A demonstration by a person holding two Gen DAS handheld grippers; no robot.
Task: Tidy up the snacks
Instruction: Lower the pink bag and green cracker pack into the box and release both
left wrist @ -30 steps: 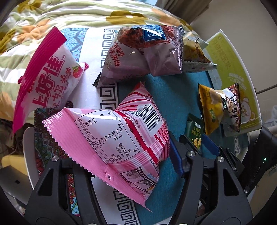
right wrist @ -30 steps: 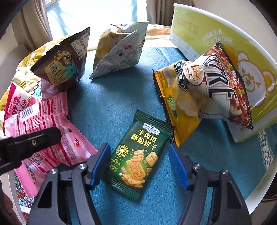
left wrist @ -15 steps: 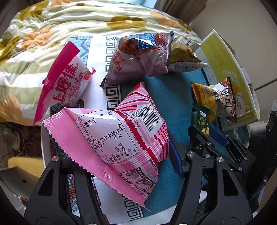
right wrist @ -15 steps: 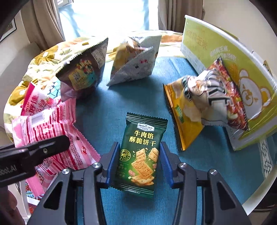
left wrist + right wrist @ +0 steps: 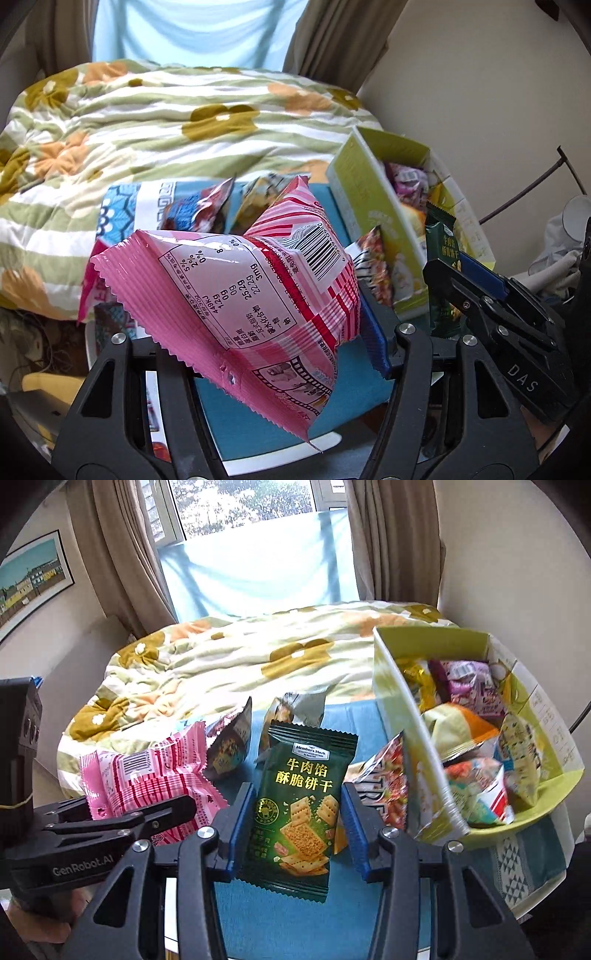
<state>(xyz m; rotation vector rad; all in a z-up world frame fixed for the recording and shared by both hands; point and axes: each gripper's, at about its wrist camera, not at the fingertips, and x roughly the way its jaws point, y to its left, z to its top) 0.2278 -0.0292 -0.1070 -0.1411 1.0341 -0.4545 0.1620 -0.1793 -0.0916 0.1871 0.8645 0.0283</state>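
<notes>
A blue-clothed table (image 5: 266, 915) stands against a quilted bed (image 5: 229, 653) under a window. The box (image 5: 417, 716) at the table's right edge already holds many snacks. The left gripper (image 5: 258, 343) clamps a pink bag (image 5: 255, 291) and the right gripper (image 5: 295, 823) a green packet (image 5: 299, 808), both lifted clear. Three or more bags (image 5: 229, 746) remain on the table; the box's near wall must be cleared.

The teal tablecloth (image 5: 258, 915) lies bare at six o'clock below the green cracker packet (image 5: 299, 805), giving a gripper free room. At three o'clock the green box (image 5: 417, 716) stands heaped with snack bags, its near wall a barrier. A red patterned bag (image 5: 384, 775) leans against that wall. At twelve o'clock two upright bags, dark (image 5: 229, 746) and grey (image 5: 295, 709), block the far edge.
</notes>
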